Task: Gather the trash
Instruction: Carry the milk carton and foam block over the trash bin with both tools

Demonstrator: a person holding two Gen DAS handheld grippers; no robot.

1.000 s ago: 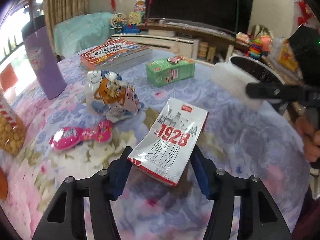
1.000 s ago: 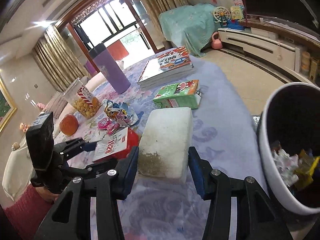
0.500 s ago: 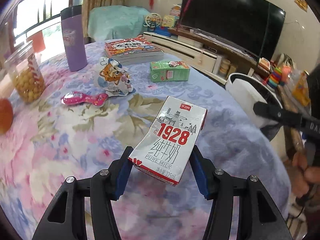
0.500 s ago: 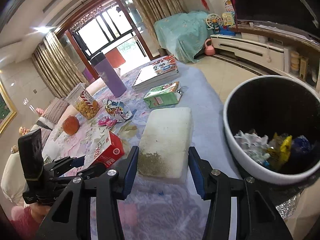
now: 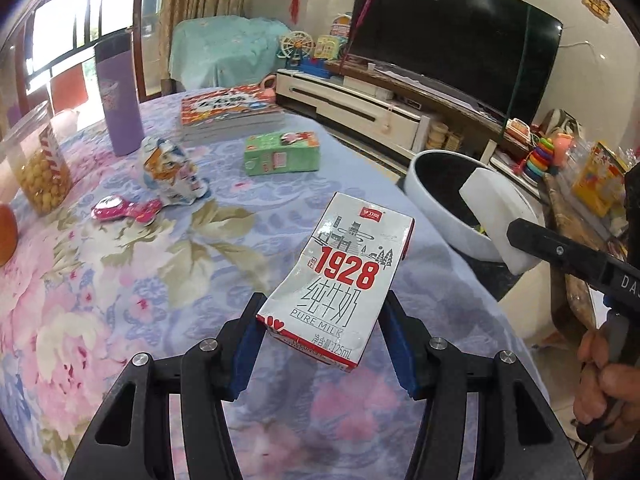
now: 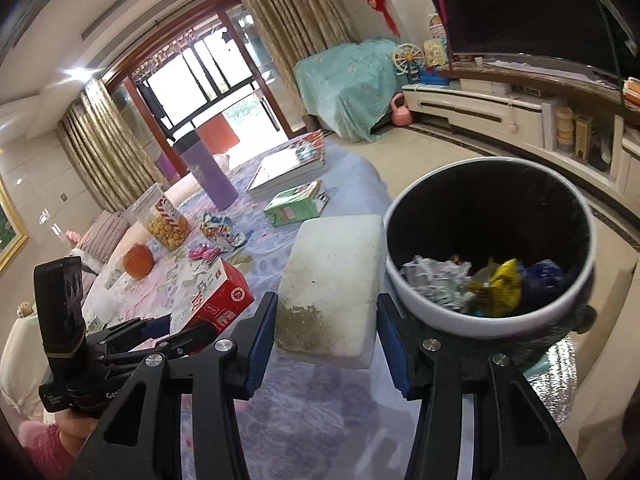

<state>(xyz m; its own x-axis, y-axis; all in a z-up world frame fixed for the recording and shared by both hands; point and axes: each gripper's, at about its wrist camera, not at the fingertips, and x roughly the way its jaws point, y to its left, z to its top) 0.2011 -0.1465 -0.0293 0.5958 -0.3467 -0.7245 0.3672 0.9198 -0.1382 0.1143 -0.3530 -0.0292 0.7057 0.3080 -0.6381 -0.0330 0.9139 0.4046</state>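
My left tool (image 5: 322, 344) is clamped on a dented "1928" pure milk carton (image 5: 340, 276), gripping it near its bottom end and holding it clear above the floral table (image 5: 120, 280). My right tool (image 6: 326, 346) is clamped on a white foam block (image 6: 334, 280), its soiled near end between the blue pads, with its far end just beside the rim of the trash bin (image 6: 412, 304), which stands off the table edge and already contains crumpled wrappers. In my judgement both items are in transport to the bin. Risk 1: the foam block is not yet over the bin opening; releasing it here would likely drop it onto the rim or the table edge and let it fall to the floor. Risk 2: the carton is held by one end only and its wall is already creased; it may pivot or slip from the pads, and excess squeeze could force out any residue. Risk 3: both tools converge on one opening, so a collision is possible. Still on the table: a green carton (image 5: 282, 153), a crumpled snack bag (image 5: 172, 170) and a pink wrapper (image 5: 124, 209).
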